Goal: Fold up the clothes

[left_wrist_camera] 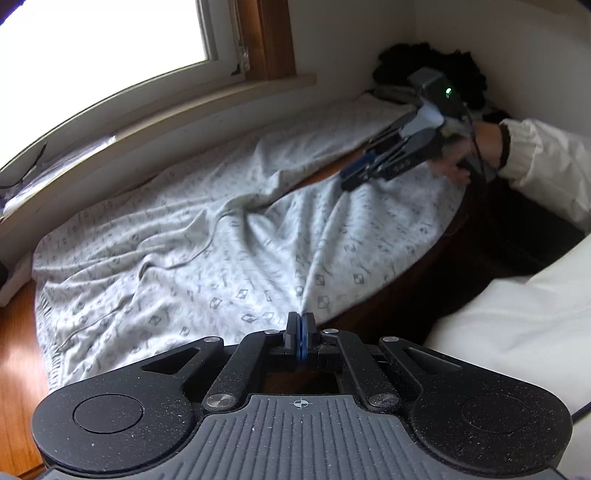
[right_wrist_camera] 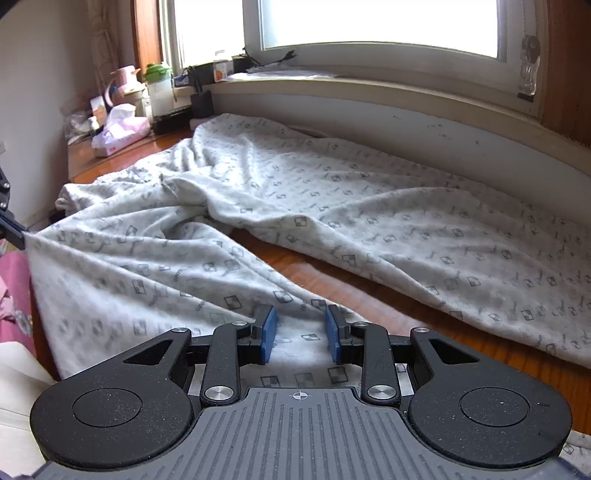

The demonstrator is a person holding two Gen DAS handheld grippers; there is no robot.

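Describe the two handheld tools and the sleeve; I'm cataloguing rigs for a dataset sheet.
Both the left tool and the right tool are speckled matte black linkages with silver rivets, blue pads, and a ribbed grey base marked with a crosshair. The right one carries a grey box with a green light and a dark cable. The sleeve is white.

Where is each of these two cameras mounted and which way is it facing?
Left wrist: sits on the left gripper, looking along its shut fingers, pinching the patterned garment; the right gripper and sleeved hand show beyond.
Right wrist: sits on the right gripper, facing the window, jaws apart over the cloth; the left gripper's tip shows at the edge.
Shared: garment, wooden surface, window.
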